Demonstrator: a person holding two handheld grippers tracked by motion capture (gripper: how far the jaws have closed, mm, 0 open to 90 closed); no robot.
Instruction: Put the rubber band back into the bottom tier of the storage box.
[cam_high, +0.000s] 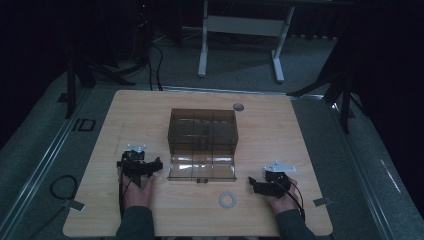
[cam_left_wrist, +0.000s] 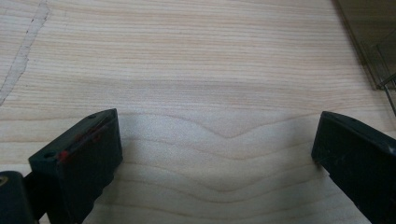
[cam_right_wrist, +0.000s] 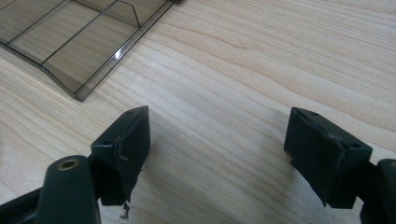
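Observation:
A smoky see-through box (cam_high: 202, 131) stands mid-table, its hinged lid (cam_high: 201, 169) folded down flat toward the front. My left gripper (cam_high: 150, 167) rests on the wood just left of the lid, held by a hand. In the left gripper view it (cam_left_wrist: 217, 126) is open over bare wood, with a corner of the box (cam_left_wrist: 373, 51) at the upper right. My right gripper (cam_high: 256, 185) lies to the right of the lid and points left. In the right gripper view it (cam_right_wrist: 218, 116) is open with nothing between the jaws, and the lid (cam_right_wrist: 70, 42) lies at the upper left.
A pale flat ring (cam_high: 228, 200) lies on the wooden table (cam_high: 135, 115) in front of the lid, between the hands. A grey round cap (cam_high: 238, 106) sits behind the box. A white desk frame (cam_high: 242, 30) stands beyond the table on the carpet.

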